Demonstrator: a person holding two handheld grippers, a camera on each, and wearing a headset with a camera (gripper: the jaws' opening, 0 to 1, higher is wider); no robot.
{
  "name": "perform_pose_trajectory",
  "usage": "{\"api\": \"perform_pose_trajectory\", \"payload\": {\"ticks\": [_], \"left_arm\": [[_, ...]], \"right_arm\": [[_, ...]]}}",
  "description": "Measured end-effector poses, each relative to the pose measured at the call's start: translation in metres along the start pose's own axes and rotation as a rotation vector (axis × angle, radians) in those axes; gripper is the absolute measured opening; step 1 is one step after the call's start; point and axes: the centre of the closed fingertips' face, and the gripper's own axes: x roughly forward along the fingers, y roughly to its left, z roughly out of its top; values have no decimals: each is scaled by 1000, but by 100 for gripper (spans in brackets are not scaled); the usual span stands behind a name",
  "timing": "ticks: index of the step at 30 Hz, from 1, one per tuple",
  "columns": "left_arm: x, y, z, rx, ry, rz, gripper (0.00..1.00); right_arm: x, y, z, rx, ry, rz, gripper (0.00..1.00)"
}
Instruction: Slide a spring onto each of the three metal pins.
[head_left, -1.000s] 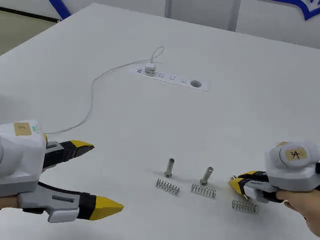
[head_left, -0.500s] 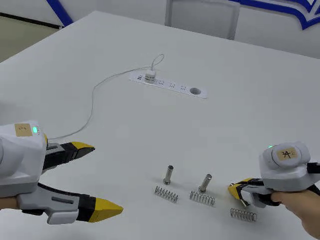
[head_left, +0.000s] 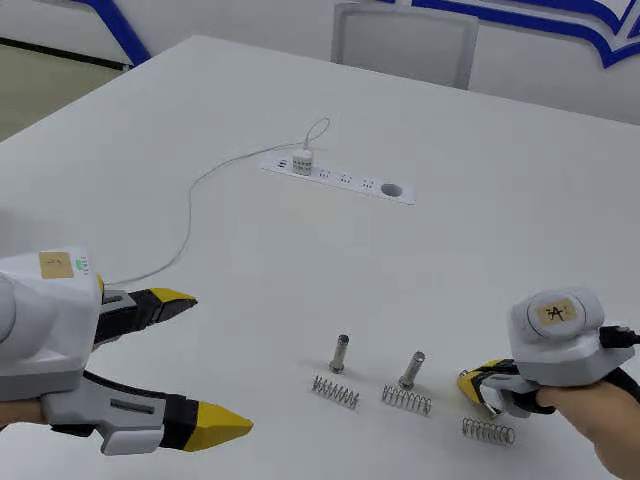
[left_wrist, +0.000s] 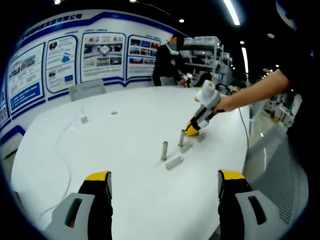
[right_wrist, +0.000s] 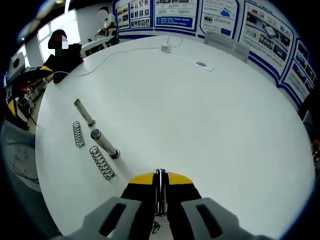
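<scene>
Two metal pins stand upright on the white table. A spring lies in front of each, and a third spring lies further right. My right gripper sits low beside that third spring, shut on a thin third metal pin between its yellow tips. From there the two standing pins lie off to its left. My left gripper hovers at the lower left, open and holding nothing, well left of the pins.
A white power strip with a plugged-in charger and a long cable lies further back on the table. A chair stands at the far edge. A person stands beyond the table.
The head camera has tipped, shifting the whole scene. My right gripper stays shut at the third pin and has tilted more upright. The left gripper remains open in place.
</scene>
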Motion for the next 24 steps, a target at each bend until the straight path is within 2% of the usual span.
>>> {"api": "perform_pose_trajectory", "payload": {"ticks": [9,17,24], "left_arm": [[0,-4,-2,-2,3,-6,89],[2,-5,4,6,-9,-10,89],[2,-8,5,7,-13,-14,89]], "right_arm": [[-10,-2,7,1,-43,-8,7],[-17,-4,9,18,-74,-13,7],[-23,-5,9,15,-98,-16,7]]}}
